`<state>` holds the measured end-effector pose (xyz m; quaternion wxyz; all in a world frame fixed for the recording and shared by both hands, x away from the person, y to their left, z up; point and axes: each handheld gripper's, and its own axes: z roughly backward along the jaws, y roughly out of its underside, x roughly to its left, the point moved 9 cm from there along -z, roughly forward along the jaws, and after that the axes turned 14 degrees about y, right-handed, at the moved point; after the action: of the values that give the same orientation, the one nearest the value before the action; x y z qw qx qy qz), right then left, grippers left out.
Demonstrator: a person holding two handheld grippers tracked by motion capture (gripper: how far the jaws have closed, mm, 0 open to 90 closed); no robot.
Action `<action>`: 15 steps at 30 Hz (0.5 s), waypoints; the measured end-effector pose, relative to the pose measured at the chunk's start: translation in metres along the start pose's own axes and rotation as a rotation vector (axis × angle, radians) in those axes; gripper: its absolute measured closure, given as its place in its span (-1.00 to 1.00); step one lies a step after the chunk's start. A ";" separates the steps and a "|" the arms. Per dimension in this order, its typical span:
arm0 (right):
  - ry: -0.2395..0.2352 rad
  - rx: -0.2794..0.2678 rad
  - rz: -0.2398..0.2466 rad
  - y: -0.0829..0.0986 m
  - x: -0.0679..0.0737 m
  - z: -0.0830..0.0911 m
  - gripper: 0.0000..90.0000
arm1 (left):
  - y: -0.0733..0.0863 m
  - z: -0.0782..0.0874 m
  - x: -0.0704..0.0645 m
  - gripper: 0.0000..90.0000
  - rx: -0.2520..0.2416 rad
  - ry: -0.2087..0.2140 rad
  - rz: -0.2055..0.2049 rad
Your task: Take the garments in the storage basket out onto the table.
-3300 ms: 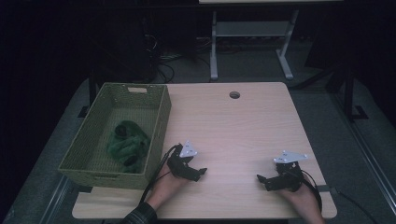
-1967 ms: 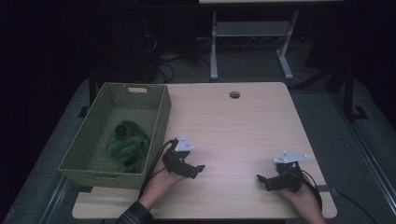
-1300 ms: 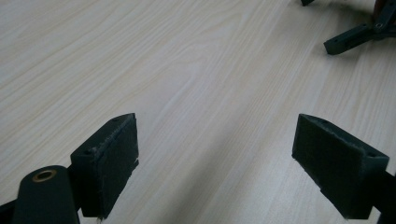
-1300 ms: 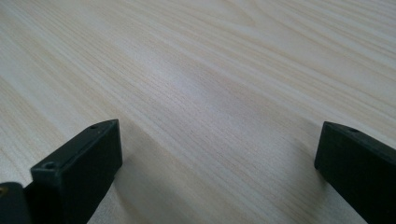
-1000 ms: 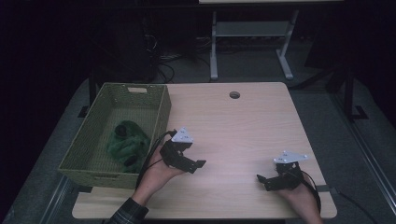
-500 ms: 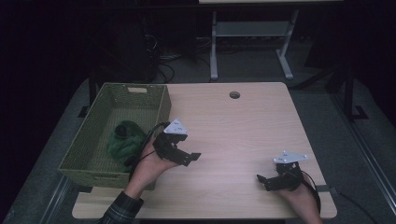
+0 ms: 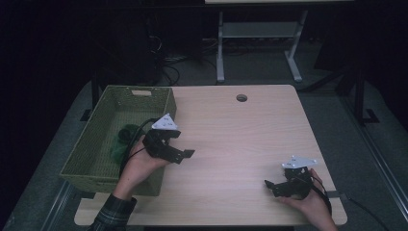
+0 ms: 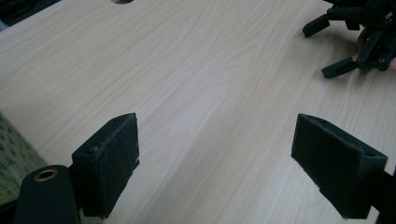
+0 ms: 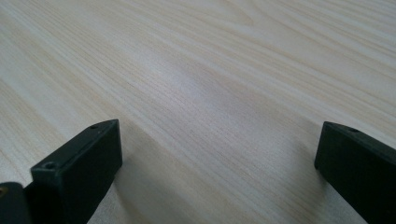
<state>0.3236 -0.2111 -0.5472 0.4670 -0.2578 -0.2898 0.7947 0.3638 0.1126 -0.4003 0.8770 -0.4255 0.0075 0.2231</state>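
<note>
At the table's left edge, a green cloth is lying inside a woven basket, just beside the left gripper, whose jaws are gaping wide and holding nothing above the basket's right wall. Bare wooden table is stretching between, with a small round hole at the far edge. Near the right corner, the right gripper is resting low, jaws spread wide and empty.

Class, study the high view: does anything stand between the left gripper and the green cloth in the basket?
The left gripper hovers over the table beside the basket, jaws open and pointing away from the green cloth. The basket's near side wall lies between them; reaching over its open top, nothing else visible blocks the way.
</note>
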 end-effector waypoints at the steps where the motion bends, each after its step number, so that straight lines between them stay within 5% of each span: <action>1: 0.000 0.000 0.000 0.000 0.000 0.000 -0.99 | 0.000 0.002 0.001 -0.68 0.003 0.000 0.000; 15: 0.002 0.002 0.001 -0.001 0.000 -0.001 -0.99 | 0.008 0.035 0.014 -0.68 -0.018 -0.035 0.026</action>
<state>0.3246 -0.2110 -0.5472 0.4671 -0.2585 -0.2883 0.7949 0.3672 0.1482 -0.3868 0.8700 -0.4296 -0.0042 0.2419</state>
